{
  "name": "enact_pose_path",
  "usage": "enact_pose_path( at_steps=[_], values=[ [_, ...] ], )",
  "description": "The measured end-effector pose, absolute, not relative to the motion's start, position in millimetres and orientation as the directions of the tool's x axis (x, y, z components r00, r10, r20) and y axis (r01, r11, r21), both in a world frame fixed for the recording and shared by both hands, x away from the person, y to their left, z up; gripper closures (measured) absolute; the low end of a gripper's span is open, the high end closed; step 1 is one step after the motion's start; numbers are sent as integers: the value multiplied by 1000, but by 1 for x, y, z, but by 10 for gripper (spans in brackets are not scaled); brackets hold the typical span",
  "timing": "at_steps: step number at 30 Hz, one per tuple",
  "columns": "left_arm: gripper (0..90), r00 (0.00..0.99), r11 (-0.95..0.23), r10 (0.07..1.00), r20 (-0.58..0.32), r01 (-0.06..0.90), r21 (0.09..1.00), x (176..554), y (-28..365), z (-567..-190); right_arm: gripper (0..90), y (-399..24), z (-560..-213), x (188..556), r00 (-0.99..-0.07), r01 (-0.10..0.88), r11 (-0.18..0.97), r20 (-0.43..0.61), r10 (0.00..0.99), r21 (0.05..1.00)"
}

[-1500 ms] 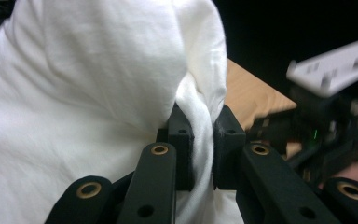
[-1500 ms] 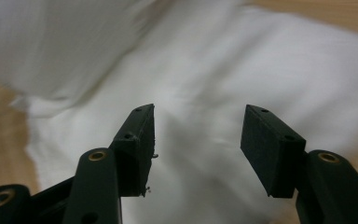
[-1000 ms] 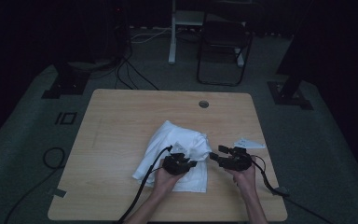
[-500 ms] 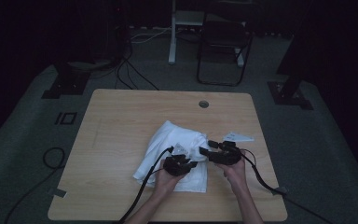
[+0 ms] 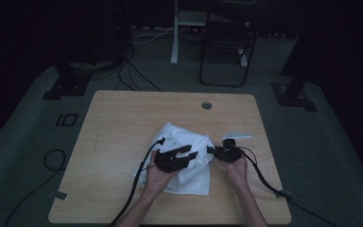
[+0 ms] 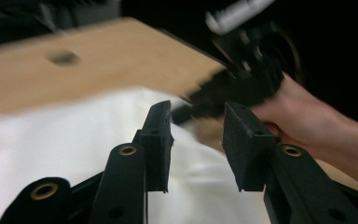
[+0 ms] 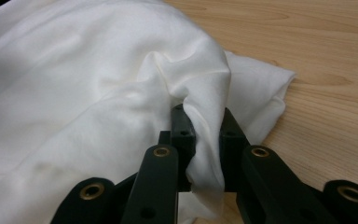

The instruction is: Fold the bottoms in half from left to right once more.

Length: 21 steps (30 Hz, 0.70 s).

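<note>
White cloth (image 5: pixel 184 158) lies crumpled on the desk (image 5: pixel 123 123), near its front middle. Right gripper (image 7: pixel 204 140) has just been closing; its fingers (image 7: pixel 182 133) now pinch a raised fold at the cloth's right edge. Left gripper (image 6: pixel 196 144) has just been opening, fingers (image 6: pixel 158 140) narrowly apart above the cloth, nothing between them. Step, likely: regrasping to spread or fold. Next move calls for the left to find a second edge (opposite side, probably). Left gripper view is motion-blurred; small white item (image 5: pixel 236 135) beyond the right hand (image 5: pixel 236 168) is unidentifiable, and the cloth's corners are buried.
</note>
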<state>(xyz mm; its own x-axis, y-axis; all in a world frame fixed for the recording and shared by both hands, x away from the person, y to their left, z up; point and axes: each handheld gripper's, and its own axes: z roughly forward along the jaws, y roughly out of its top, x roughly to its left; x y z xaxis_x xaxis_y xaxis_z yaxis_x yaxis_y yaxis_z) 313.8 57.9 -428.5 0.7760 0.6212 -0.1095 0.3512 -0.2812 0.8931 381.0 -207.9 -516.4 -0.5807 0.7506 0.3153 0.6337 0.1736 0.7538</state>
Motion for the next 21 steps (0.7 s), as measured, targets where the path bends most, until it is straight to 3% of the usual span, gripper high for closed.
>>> enact_pose_path(
  at_steps=[5, 8, 16, 21],
  values=[
    [620, 694, -264, 716, -71, 364, 893, 330, 91, -422, 810, -209, -518, 383, -577, 633, 176, 307, 757, 754],
    [619, 626, -236, 773, -106, 438, 868, 347, 117, -439, 810, -209, -518, 387, -578, 632, 183, 300, 759, 753],
    [618, 677, -346, 726, -122, 513, 786, 336, 100, -490, 810, -207, -517, 397, -579, 625, 219, 258, 774, 749],
    [623, 662, -318, 733, -156, 536, 782, 332, 88, -505, 809, -206, -519, 406, -567, 632, 228, 241, 788, 741]
  ],
)
